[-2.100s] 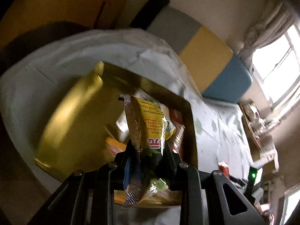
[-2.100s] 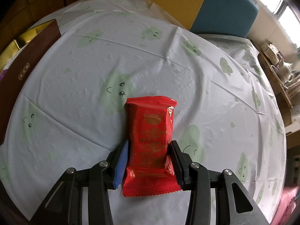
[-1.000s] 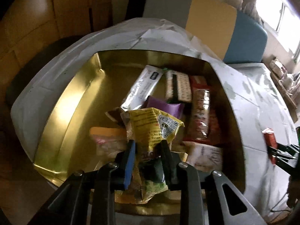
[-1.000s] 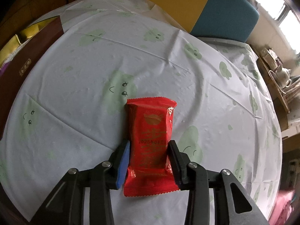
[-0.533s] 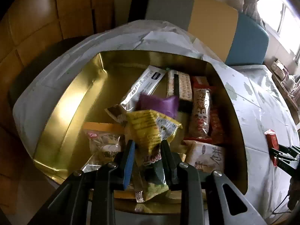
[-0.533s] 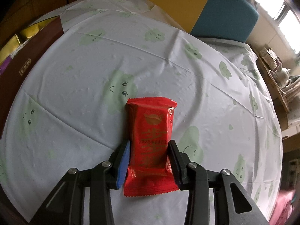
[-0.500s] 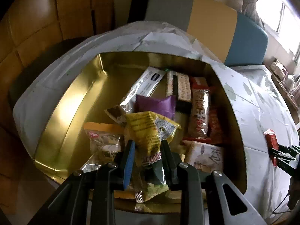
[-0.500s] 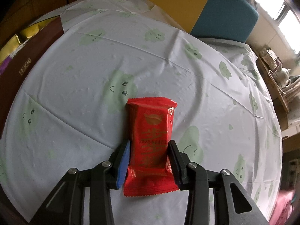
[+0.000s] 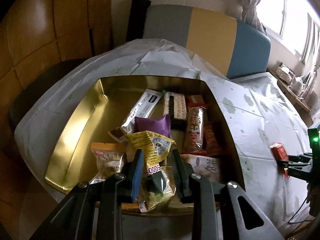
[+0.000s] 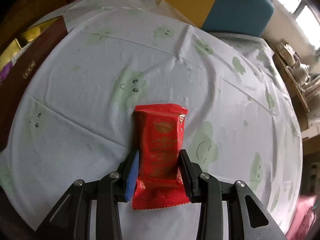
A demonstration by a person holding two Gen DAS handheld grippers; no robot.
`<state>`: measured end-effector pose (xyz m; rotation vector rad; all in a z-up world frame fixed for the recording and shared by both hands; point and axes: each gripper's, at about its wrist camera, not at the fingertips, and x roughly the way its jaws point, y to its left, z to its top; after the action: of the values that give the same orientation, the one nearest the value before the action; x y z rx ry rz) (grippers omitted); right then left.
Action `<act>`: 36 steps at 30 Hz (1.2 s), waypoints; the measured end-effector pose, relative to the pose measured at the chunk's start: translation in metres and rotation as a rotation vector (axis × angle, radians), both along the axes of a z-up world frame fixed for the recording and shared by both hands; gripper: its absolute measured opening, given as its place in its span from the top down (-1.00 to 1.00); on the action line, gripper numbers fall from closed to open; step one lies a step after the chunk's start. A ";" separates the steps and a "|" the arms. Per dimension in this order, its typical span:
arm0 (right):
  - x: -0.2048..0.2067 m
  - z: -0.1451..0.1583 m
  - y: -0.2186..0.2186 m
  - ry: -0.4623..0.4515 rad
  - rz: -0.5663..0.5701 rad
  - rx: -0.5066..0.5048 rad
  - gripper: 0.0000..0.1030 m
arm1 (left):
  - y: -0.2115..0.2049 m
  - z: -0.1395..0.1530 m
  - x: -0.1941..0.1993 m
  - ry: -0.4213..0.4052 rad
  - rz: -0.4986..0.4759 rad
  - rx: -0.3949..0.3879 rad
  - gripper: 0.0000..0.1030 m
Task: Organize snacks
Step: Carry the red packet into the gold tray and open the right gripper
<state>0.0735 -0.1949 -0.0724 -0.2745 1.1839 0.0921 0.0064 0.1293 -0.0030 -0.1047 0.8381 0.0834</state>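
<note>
In the left wrist view my left gripper (image 9: pixel 157 157) hangs over the near end of a gold-lined box (image 9: pixel 68 140). A yellow snack packet (image 9: pixel 152 146) sits between its jaws, which stand apart with gaps on both sides. The box holds several packets, among them a purple one (image 9: pixel 153 125) and a red-and-clear one (image 9: pixel 195 128). In the right wrist view my right gripper (image 10: pixel 159 160) is shut on a red snack packet (image 10: pixel 162 132) over the tablecloth. That packet also shows at the right of the left wrist view (image 9: pixel 279 154).
A white tablecloth with green cloud faces (image 10: pixel 128 84) covers the round table. The box's brown outer wall (image 10: pixel 30 68) is at the left in the right wrist view. A grey, yellow and blue chair back (image 9: pixel 212 36) stands behind the table. A shelf with a teapot (image 10: pixel 300 70) is at the right.
My left gripper's jaws have spread and the yellow packet has sagged down into the box. The right gripper has shifted slightly, still holding the red packet.
</note>
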 end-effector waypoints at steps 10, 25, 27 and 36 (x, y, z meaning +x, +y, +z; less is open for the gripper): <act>-0.012 0.027 0.031 -0.018 0.014 0.156 0.25 | 0.006 0.003 -0.006 -0.025 0.004 -0.011 0.45; -0.016 0.102 0.153 -0.112 0.274 0.363 0.25 | 0.043 0.013 -0.014 -0.071 0.101 -0.026 0.45; -0.017 0.105 0.178 -0.110 0.322 0.370 0.25 | 0.047 0.012 -0.014 -0.068 0.114 -0.025 0.45; 0.016 0.058 0.258 0.009 0.391 0.318 0.18 | 0.058 0.003 -0.015 -0.044 0.137 -0.032 0.45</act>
<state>0.0895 0.0626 -0.0143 -0.2209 1.0938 0.6177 -0.0089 0.1877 -0.0002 -0.1939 0.7879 0.1962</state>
